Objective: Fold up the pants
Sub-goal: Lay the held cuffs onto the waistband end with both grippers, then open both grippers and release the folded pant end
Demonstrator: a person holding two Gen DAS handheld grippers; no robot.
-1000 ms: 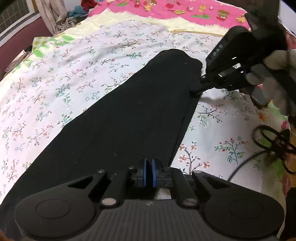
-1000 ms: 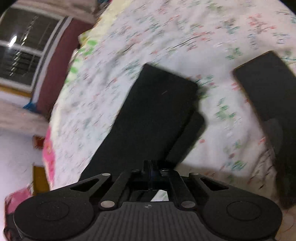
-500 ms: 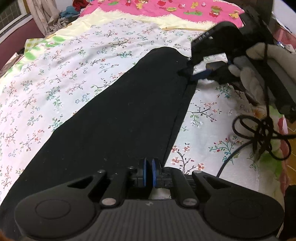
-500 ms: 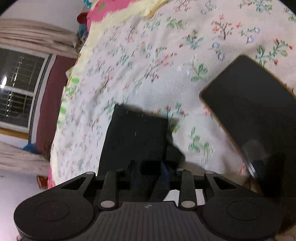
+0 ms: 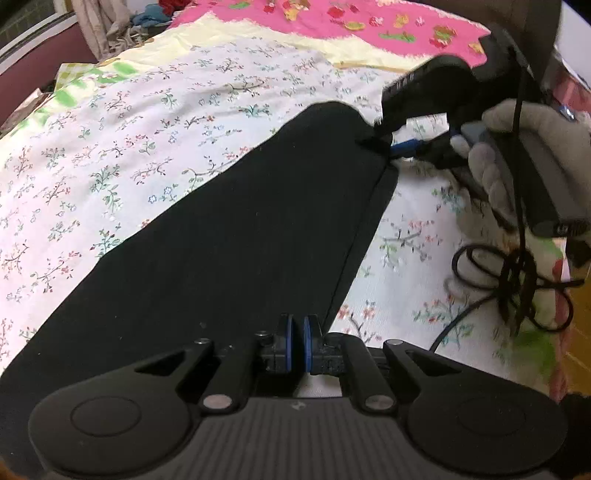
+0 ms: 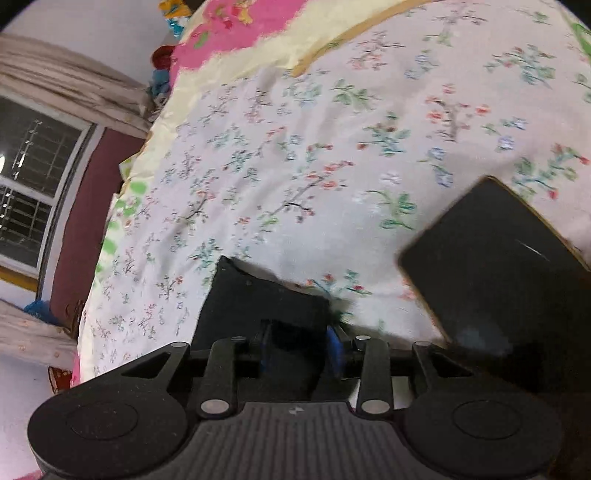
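Black pants (image 5: 229, 240) lie flat and long on the floral bedsheet (image 5: 110, 155), legs stacked. My left gripper (image 5: 298, 345) is shut, its blue pads nearly touching, over the near right edge of the pants; whether cloth sits between the pads is not clear. My right gripper (image 5: 388, 146), held in a gloved hand, is at the far hem corner. In the right wrist view the right gripper (image 6: 300, 349) has its blue pads apart with the black hem (image 6: 266, 299) between them.
A black phone or tablet (image 6: 491, 266) lies on the sheet right of the hem. Tangled black cables (image 5: 513, 291) lie at the right bed edge. A pink blanket (image 5: 351, 22) is at the far end. A window (image 6: 26, 177) and a maroon wall are left.
The right gripper has moved in onto the far hem corner, and its jaws have spread around the cloth. The left gripper stays shut at the near edge.
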